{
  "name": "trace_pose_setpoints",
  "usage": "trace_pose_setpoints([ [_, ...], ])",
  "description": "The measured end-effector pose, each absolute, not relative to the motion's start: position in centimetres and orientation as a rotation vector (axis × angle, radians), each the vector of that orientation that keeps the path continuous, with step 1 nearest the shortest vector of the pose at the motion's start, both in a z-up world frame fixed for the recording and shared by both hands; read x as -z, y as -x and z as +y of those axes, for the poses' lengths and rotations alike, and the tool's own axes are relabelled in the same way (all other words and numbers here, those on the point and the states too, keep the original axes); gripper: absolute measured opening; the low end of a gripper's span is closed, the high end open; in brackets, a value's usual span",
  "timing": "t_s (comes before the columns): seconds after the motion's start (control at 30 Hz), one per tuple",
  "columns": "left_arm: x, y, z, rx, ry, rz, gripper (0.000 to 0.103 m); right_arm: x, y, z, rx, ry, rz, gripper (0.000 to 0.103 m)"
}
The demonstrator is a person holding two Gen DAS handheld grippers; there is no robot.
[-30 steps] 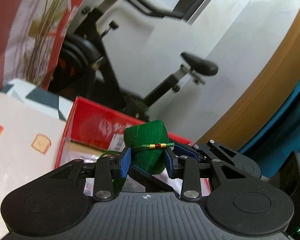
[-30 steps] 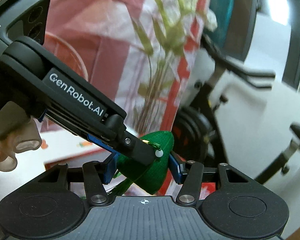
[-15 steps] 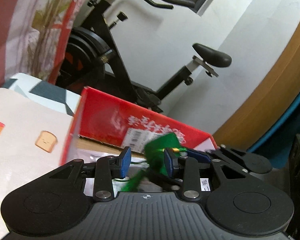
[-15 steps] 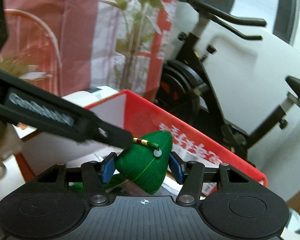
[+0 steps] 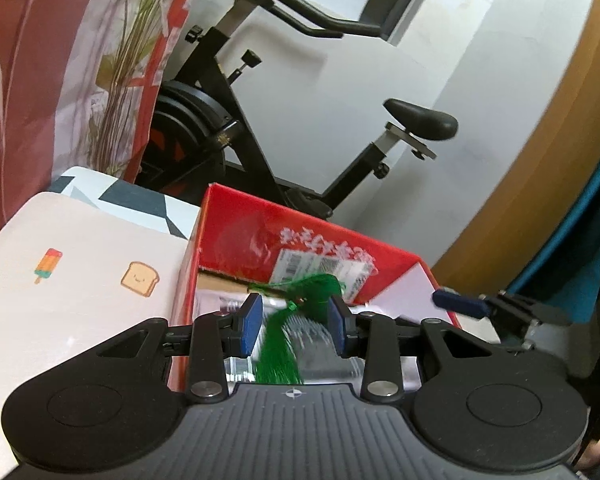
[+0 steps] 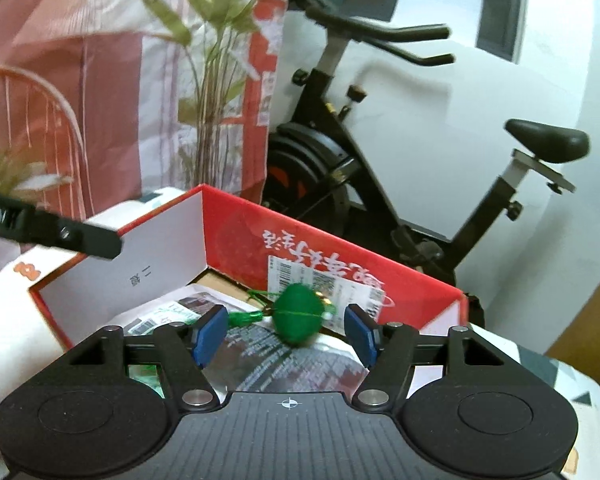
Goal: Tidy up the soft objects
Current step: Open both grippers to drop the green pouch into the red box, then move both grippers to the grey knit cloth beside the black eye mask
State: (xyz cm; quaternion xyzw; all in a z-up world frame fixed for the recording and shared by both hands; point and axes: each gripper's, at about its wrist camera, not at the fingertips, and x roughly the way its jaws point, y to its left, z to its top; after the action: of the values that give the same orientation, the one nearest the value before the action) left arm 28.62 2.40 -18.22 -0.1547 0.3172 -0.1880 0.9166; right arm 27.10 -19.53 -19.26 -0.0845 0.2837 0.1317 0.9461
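A green fabric pouch (image 6: 298,314) with a tassel (image 5: 278,354) sits, motion-blurred, inside an open red cardboard box (image 6: 236,224), above printed packets (image 6: 268,354) lying in the box; whether it touches them cannot be told. The right gripper (image 6: 286,334) has its jaws spread wide and released, the pouch between them but clear of both blue pads (image 6: 210,330). The left gripper (image 5: 294,326) likewise has its jaws parted, grasping nothing, near the tassel. The box rests on a sheet printed with toast and ice-lolly motifs (image 5: 80,276). An exercise bike (image 6: 380,168) stands beyond, far side.
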Motion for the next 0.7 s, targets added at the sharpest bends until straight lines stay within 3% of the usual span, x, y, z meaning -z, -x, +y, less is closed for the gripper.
trace_pose_setpoints([
  [0.5,20.4,-18.7,2.7,0.397,0.223,0.695,0.039,19.9,-15.3,-23.1,-0.243,0.009,0.475,0.061],
  [0.63,22.3,-16.2,2.7,0.399,0.204,0.746,0.055,21.3,-12.5,-23.3,-0.233,0.009,0.502,0.061],
  [0.7,23.3,-15.3,2.8,0.395,0.195,0.773,0.056,22.4,-11.1,-23.4,-0.231,0.010,0.531,0.061],
])
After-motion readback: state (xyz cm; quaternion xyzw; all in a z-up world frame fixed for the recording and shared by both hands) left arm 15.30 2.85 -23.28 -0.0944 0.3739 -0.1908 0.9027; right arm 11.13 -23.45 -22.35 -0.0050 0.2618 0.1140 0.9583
